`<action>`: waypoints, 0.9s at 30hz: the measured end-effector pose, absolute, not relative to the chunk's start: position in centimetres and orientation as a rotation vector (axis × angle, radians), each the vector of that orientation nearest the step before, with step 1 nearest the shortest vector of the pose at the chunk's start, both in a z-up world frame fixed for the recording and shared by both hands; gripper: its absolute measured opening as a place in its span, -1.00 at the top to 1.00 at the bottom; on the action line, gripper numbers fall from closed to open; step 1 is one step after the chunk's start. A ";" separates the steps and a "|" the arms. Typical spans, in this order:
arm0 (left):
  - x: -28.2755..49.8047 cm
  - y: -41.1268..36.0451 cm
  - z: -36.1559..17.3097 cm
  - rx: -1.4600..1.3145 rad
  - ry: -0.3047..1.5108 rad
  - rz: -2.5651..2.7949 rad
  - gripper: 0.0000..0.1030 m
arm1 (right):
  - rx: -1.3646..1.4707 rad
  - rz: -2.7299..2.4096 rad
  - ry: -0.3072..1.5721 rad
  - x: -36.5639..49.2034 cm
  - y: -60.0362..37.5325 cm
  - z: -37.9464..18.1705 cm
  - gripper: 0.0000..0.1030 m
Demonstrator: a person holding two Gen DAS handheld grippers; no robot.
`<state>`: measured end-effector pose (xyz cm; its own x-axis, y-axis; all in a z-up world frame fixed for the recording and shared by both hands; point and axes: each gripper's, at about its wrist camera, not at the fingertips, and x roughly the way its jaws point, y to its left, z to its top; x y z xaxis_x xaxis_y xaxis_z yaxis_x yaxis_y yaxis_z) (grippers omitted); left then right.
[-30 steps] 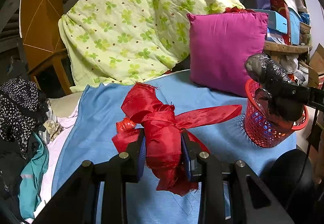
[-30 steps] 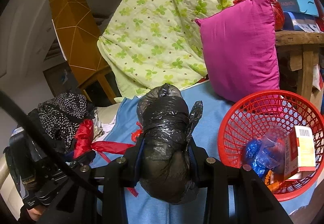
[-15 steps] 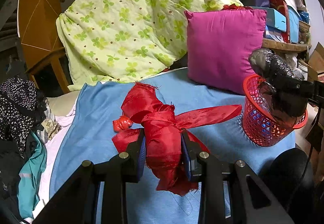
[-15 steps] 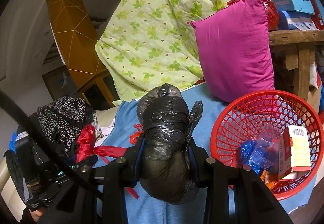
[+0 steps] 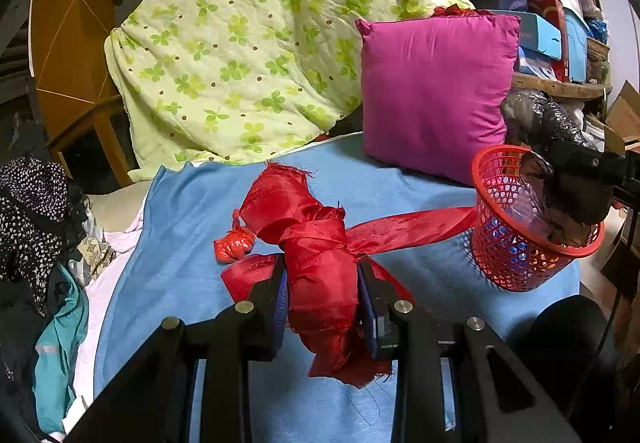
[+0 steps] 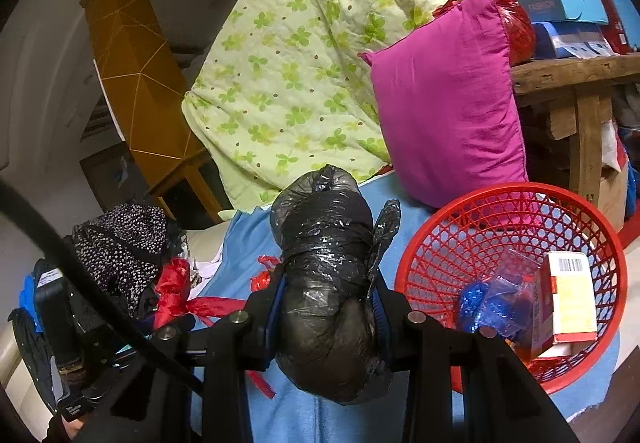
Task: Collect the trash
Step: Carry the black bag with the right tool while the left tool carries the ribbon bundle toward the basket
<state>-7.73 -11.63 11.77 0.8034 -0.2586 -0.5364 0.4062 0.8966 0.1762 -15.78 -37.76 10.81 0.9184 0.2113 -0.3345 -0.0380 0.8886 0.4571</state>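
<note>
Right claw (image 6: 326, 307), clenched on the black bag bundle (image 6: 324, 275), sits just left of the red basket (image 6: 440, 243); left claw (image 5: 322, 295), gripping the red fabric bundle (image 5: 316, 243), lies farther off.

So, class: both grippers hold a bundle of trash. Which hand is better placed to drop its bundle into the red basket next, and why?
Right. The right gripper holds the black bag bundle right beside the red basket. The left gripper, holding the red fabric bundle, sits farther away across the blue sheet.

Both the left gripper (image 5: 323, 297) and right gripper (image 6: 327, 317) have jaws clamped on bundles, pointing slightly downward.
</note>
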 end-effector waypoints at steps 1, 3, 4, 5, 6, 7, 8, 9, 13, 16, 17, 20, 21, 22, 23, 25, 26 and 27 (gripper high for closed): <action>-7.8 -11.8 11.8 0.292 0.528 -0.363 0.36 | 0.461 0.131 0.388 -15.7 -37.9 10.8 0.22; -7.8 -12.0 11.8 0.292 0.528 -0.366 0.36 | 0.465 0.128 0.388 -15.8 -38.3 10.8 0.22; -7.8 -12.1 11.8 0.292 0.527 -0.367 0.36 | 0.466 0.126 0.388 -15.8 -38.4 10.8 0.22; -7.9 -12.2 11.9 0.293 0.527 -0.369 0.36 | 0.468 0.124 0.389 -15.8 -38.6 10.7 0.22; -7.9 -12.3 11.9 0.293 0.527 -0.371 0.36 | 0.471 0.123 0.392 -15.7 -38.7 10.7 0.22; -7.9 -12.4 12.0 0.294 0.526 -0.373 0.36 | 0.473 0.121 0.395 -15.6 -38.8 10.6 0.22; -7.9 -12.6 12.0 0.297 0.525 -0.374 0.36 | 0.475 0.118 0.396 -15.6 -39.0 10.5 0.22; -8.0 -12.8 12.0 0.300 0.523 -0.375 0.36 | 0.477 0.117 0.397 -15.6 -39.2 10.5 0.22; -8.2 -13.3 12.1 0.310 0.520 -0.383 0.36 | 0.487 0.109 0.395 -15.7 -39.8 10.3 0.22; -8.4 -13.8 12.2 0.320 0.515 -0.388 0.36 | 0.495 0.104 0.392 -15.8 -40.4 10.2 0.22; -8.4 -13.9 12.3 0.321 0.515 -0.391 0.36 | 0.498 0.102 0.390 -15.9 -40.6 10.1 0.22; -8.5 -14.4 12.4 0.332 0.509 -0.396 0.36 | 0.509 0.094 0.387 -16.1 -41.1 10.0 0.22; -8.5 -14.6 12.4 0.335 0.509 -0.399 0.36 | 0.512 0.091 0.386 -16.2 -41.3 10.0 0.22; -8.5 -14.7 12.4 0.337 0.509 -0.401 0.36 | 0.513 0.089 0.384 -16.2 -41.5 10.0 0.22; -8.6 -14.9 12.5 0.342 0.507 -0.403 0.36 | 0.516 0.086 0.383 -16.2 -41.7 10.0 0.22; -8.7 -15.2 12.6 0.349 0.501 -0.405 0.36 | 0.523 0.083 0.379 -16.4 -42.0 10.0 0.22; -8.7 -15.4 12.6 0.352 0.499 -0.407 0.36 | 0.526 0.079 0.376 -16.5 -42.2 10.0 0.22; -8.8 -15.6 12.7 0.354 0.497 -0.410 0.36 | 0.528 0.077 0.374 -16.6 -42.2 10.0 0.22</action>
<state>-8.78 -15.61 12.72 0.8013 -0.2902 -0.5231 0.4585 0.8596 0.2256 -16.60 -42.24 10.00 0.9295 0.1667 -0.3289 0.0241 0.8625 0.5055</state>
